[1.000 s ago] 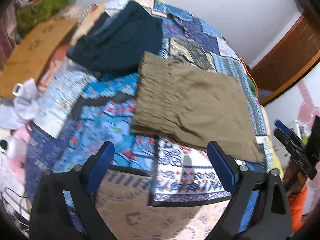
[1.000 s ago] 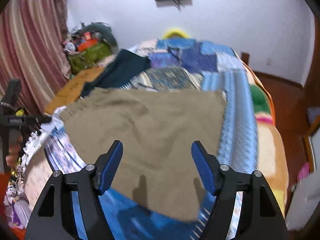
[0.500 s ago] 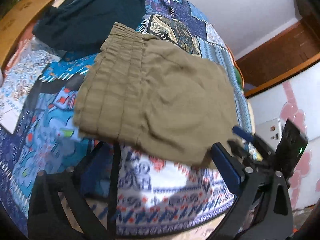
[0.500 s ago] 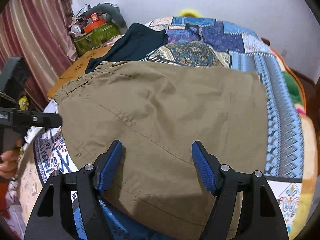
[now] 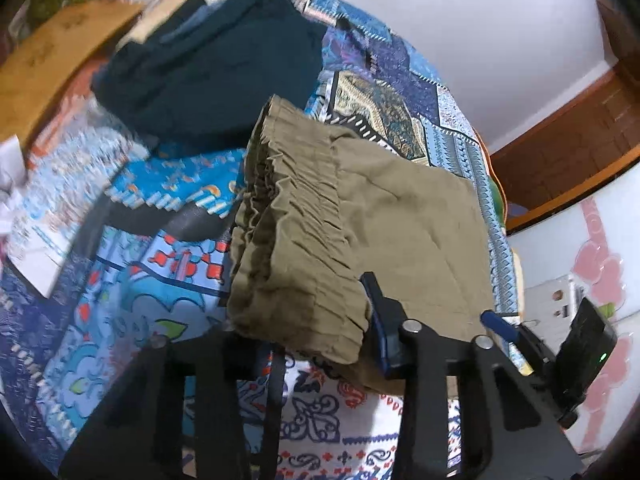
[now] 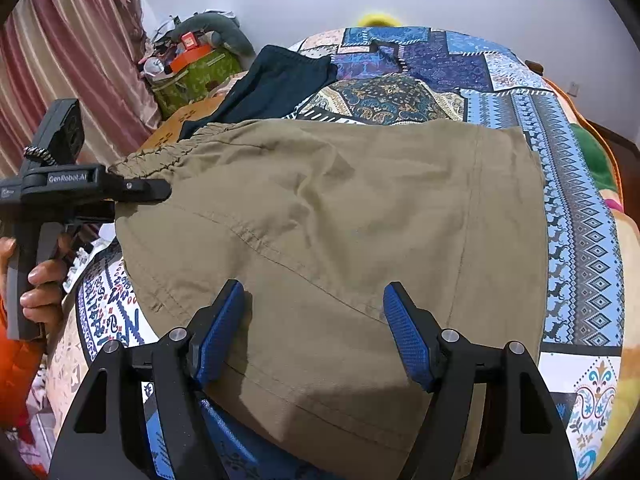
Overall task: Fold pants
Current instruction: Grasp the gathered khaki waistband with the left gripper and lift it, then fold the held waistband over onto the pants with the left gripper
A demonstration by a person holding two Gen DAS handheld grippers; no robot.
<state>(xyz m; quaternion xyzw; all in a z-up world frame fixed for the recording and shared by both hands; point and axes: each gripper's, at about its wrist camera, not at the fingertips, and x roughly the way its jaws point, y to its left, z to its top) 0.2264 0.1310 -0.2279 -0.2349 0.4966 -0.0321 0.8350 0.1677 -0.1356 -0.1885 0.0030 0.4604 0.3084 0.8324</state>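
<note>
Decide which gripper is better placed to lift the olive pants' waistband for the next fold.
Left gripper: it is closing around the olive pants' gathered waistband. The right gripper hovers open above the leg end.

olive pants (image 6: 340, 220): 1 | dark garment (image 6: 276, 84): 1 | patchwork bedspread (image 6: 580, 208): 1 | grippers: 2

Soft, even indoor light fills both views, and no lamp or window shows. The left wrist view is smeared by motion blur — worst at the upper left and left edge, where the bedspread (image 5: 132, 280) pattern streaks. The right wrist view is sharp throughout. A soft shadow lies on the olive pants (image 6: 340, 220) at lower centre of that frame. Both pictures bulge with fisheye distortion — straight lines curve, corners go black. No glare.
</note>
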